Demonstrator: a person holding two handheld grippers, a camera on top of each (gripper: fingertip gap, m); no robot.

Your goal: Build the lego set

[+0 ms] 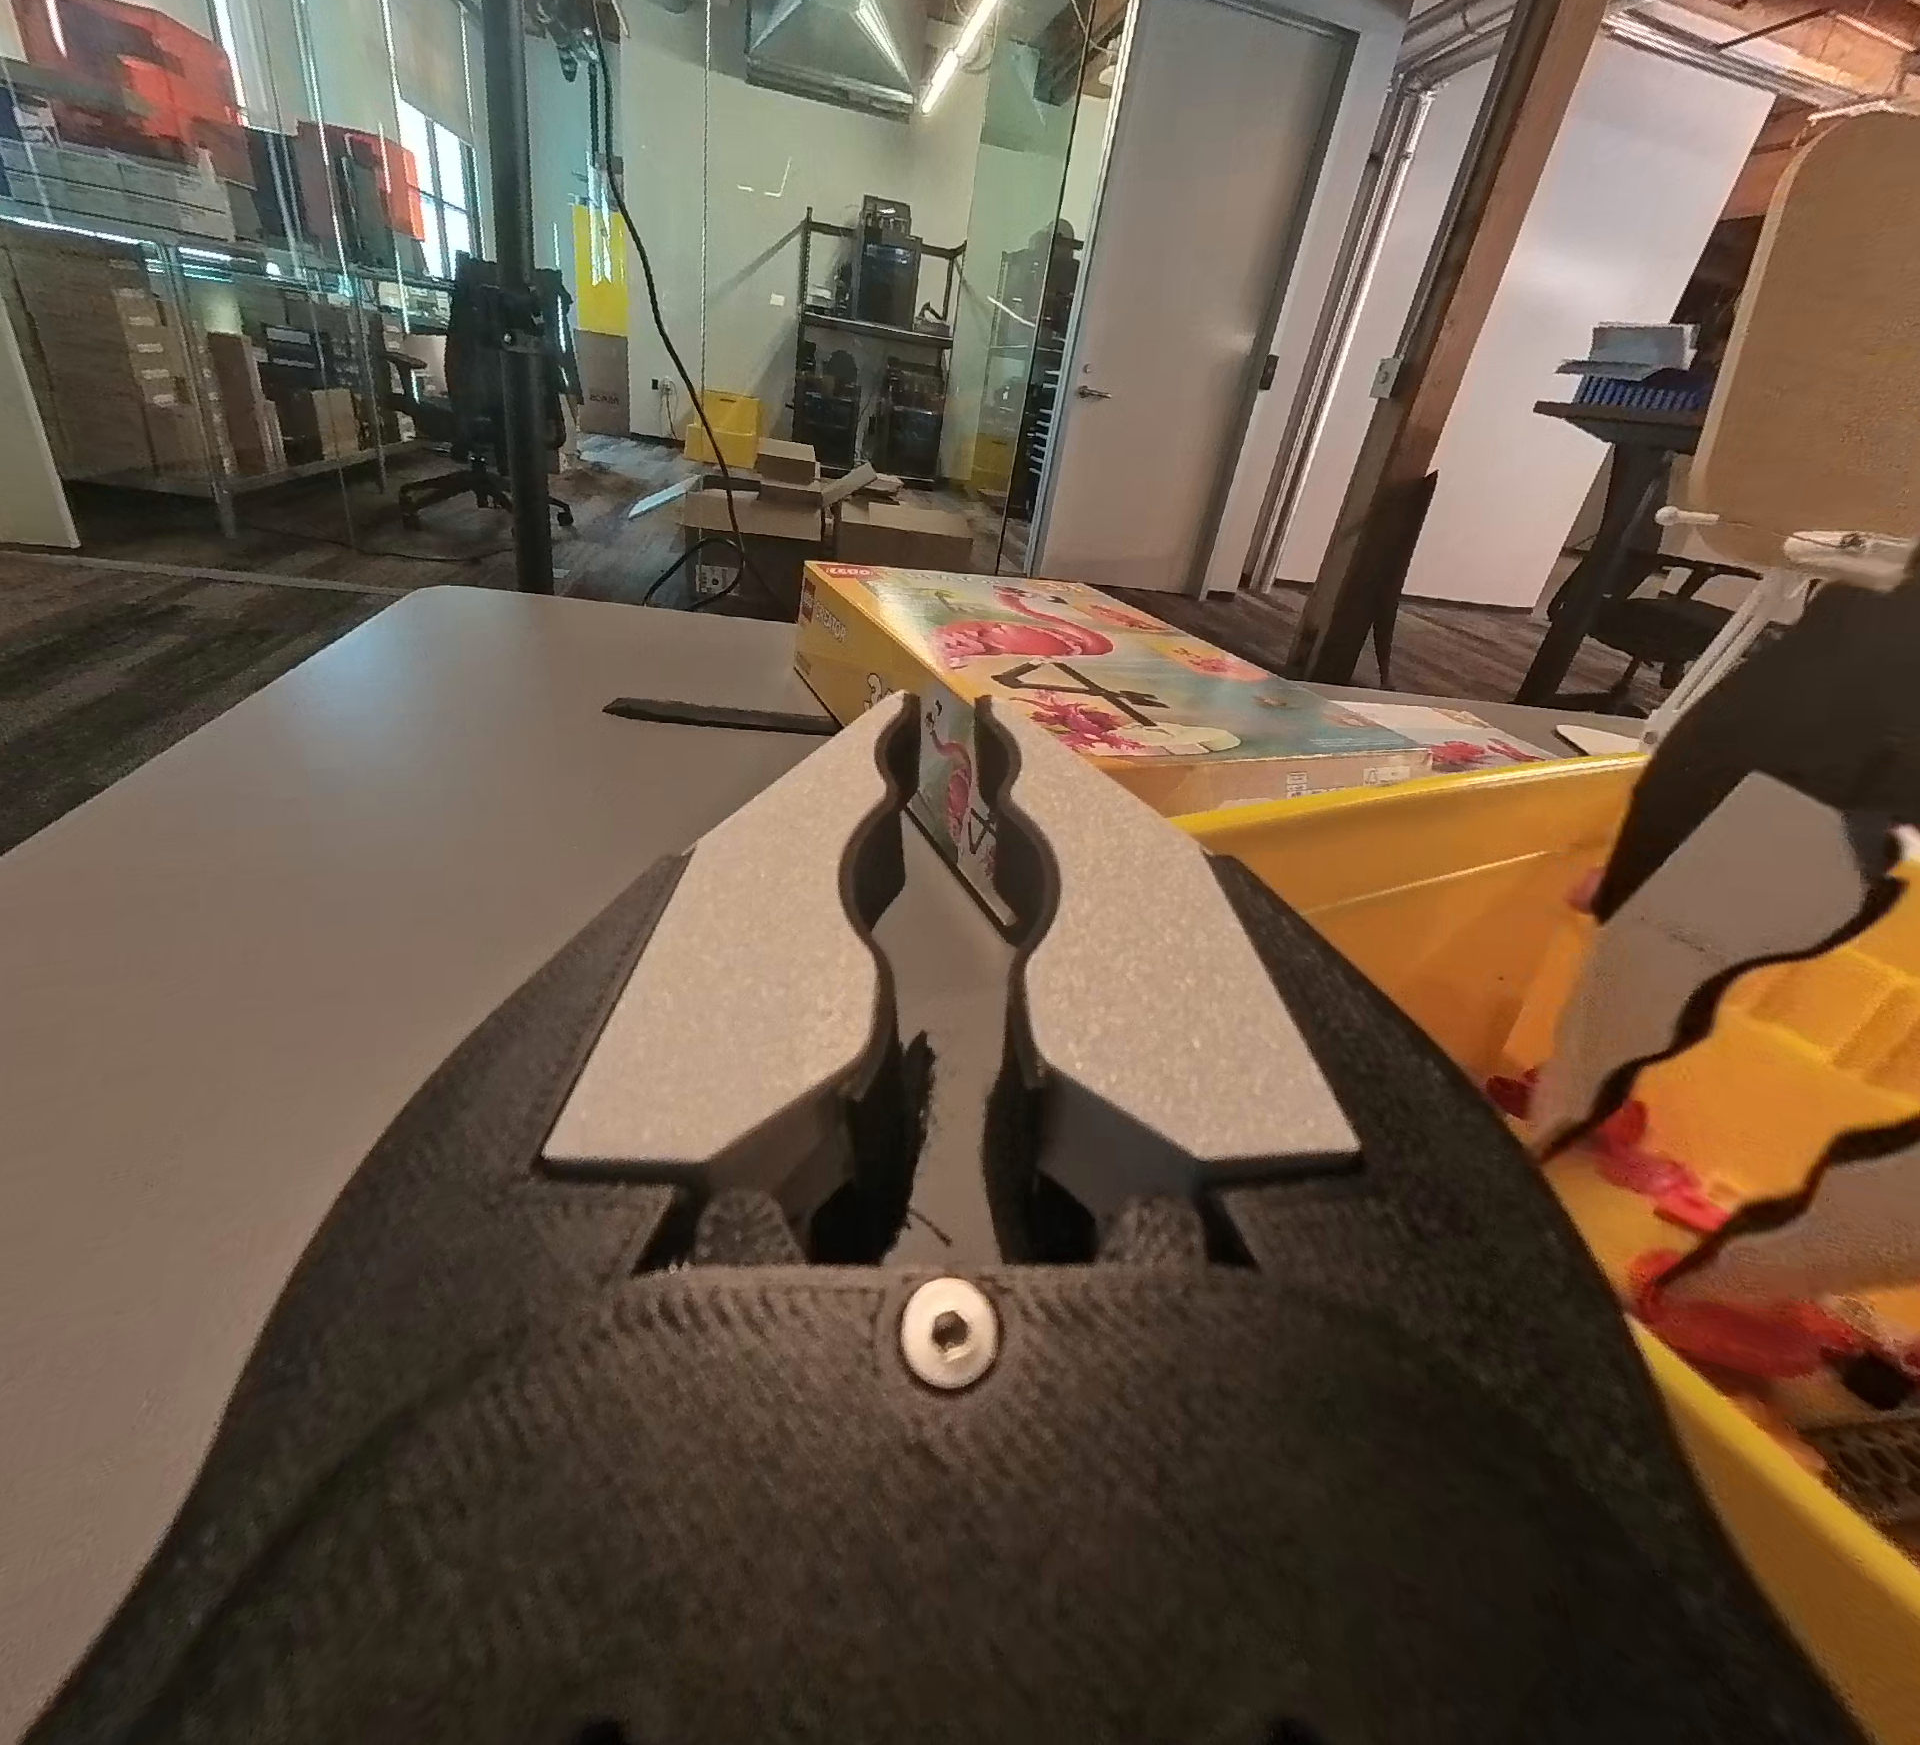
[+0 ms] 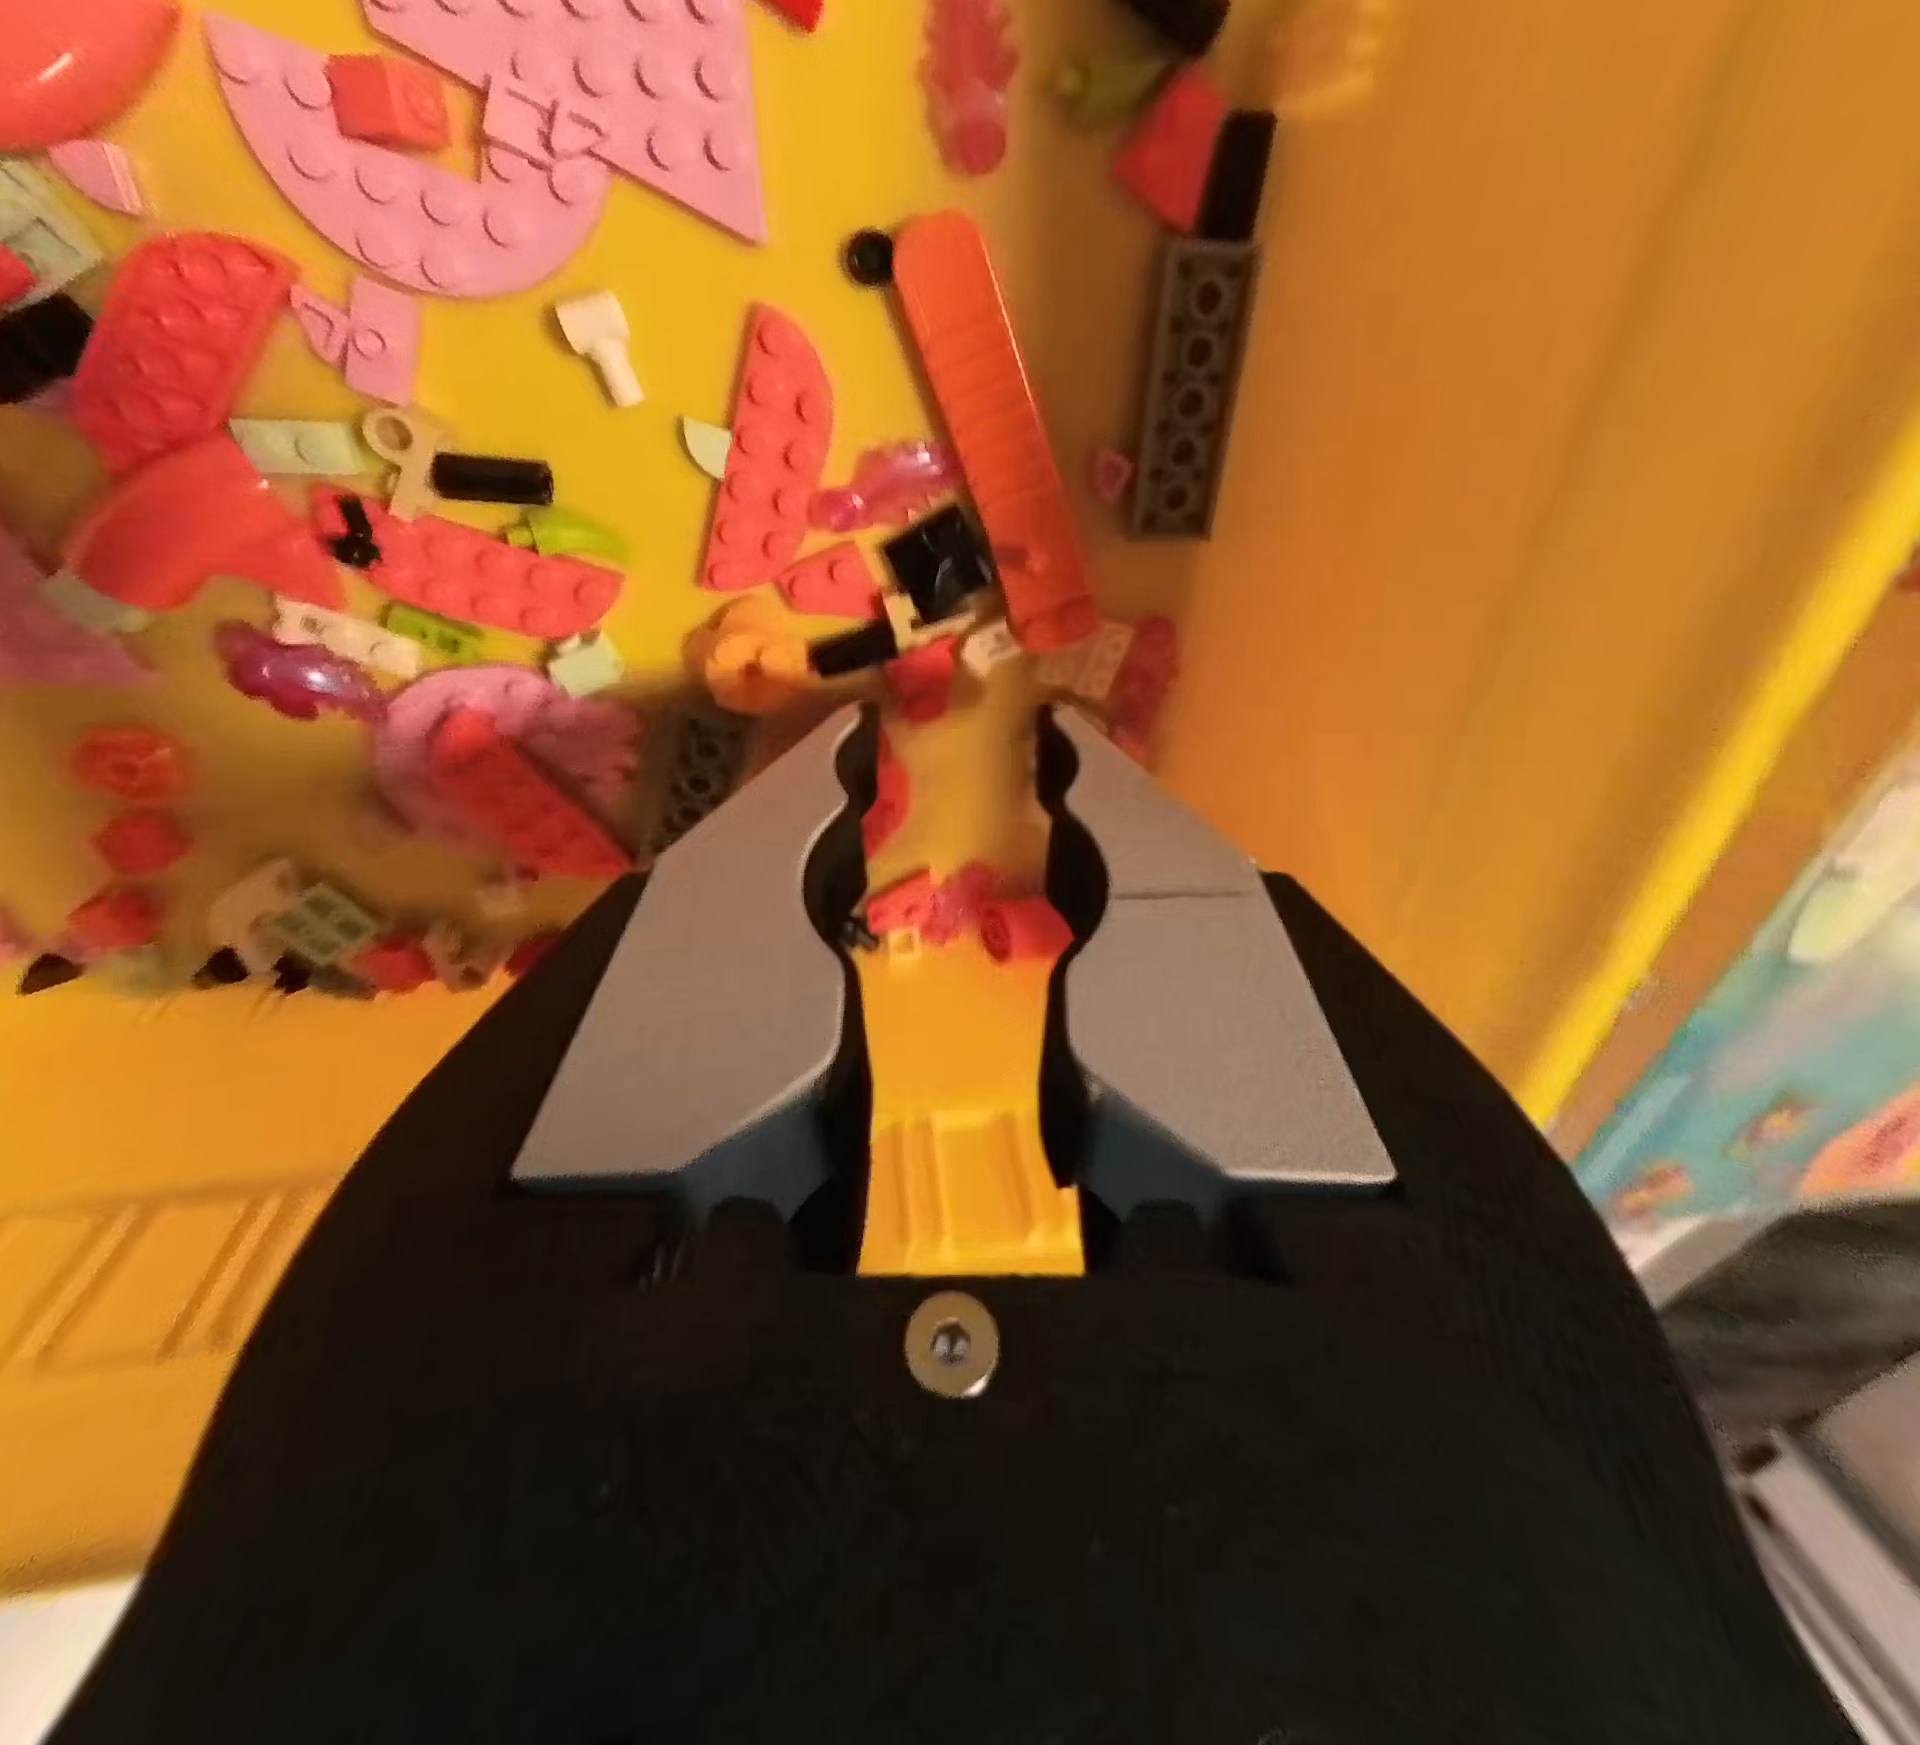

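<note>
**Right claw down in the yellow bin, left claw waiting over the desk**

While the right claw [image 2: 951,729] reaches down inside the yellow plastic bin [image 2: 1455,448], its fingers stand spread with only the bin's floor showing between them; no pad presses on anything. Just beyond its tips lies a knot of loose plastic building bricks [image 2: 904,594], a black square piece and a long orange curved piece [image 2: 987,428] among them, with pink and coral studded plates [image 2: 582,64] scattered farther across the floor (the bin's walls keep the small pieces from straying). Motion blur makes the bricks nearest the tips hard to sort out.

Beside the bin, the left claw [image 1: 948,708] hangs over the grey desk [image 1: 312,812], its fingers drawn near together with a narrow slot between them and nothing gripped; it seems parked clear of the bin. Beyond the bin, a flat yellow cardboard box with a pink flamingo picture [image 1: 1091,656] lies on the desk, face up.
</note>
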